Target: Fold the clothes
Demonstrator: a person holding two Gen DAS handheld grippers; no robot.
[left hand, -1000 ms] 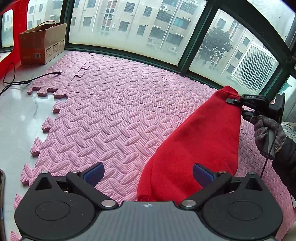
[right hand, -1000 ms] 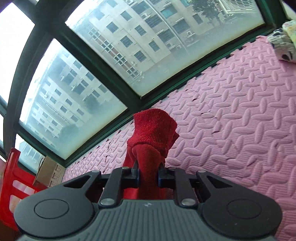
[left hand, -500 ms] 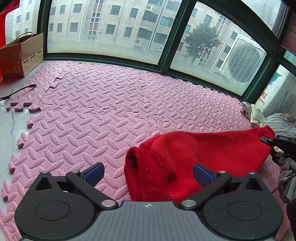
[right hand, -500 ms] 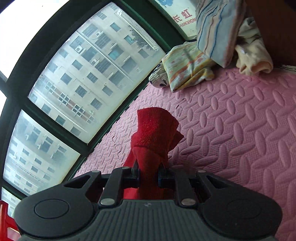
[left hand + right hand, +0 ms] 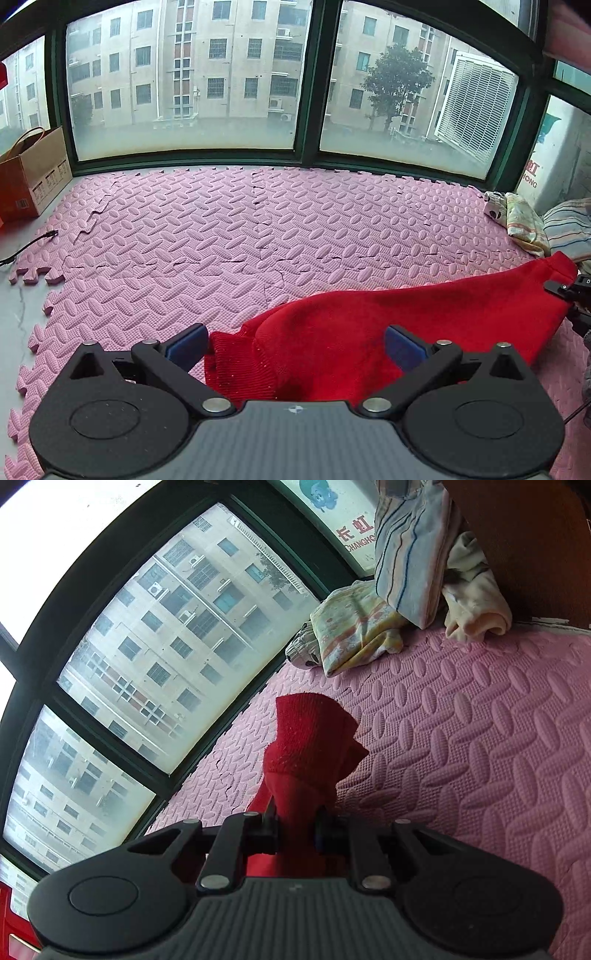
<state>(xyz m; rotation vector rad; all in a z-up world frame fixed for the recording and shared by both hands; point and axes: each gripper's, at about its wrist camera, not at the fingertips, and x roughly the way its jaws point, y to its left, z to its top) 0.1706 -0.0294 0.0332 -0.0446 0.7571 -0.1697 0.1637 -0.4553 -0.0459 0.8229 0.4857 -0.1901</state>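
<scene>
A red knitted garment point(image 5: 406, 317) stretches low over the pink foam mat point(image 5: 221, 240), from under my left gripper to the right edge of the view. My left gripper point(image 5: 295, 343) is open, its blue pads point(image 5: 186, 345) wide apart on either side of the garment's ribbed end, not pressing it. The right gripper point(image 5: 565, 290) holds the far end at the right edge of the left wrist view. In the right wrist view, my right gripper point(image 5: 295, 830) is shut on a bunched part of the red garment point(image 5: 306, 738), which sticks up past the fingers.
A pile of loose clothes point(image 5: 369, 627) lies at the mat's far right corner by the window, also the pile of clothes point(image 5: 524, 221). A cardboard box point(image 5: 33, 173) and a black cable point(image 5: 26, 247) sit at the left on bare floor beyond the mat's jagged edge.
The right gripper has carried its end of the red garment rightward and down, so the cloth went from hanging upright to stretched low. Both views have swung right toward the clothes pile.
</scene>
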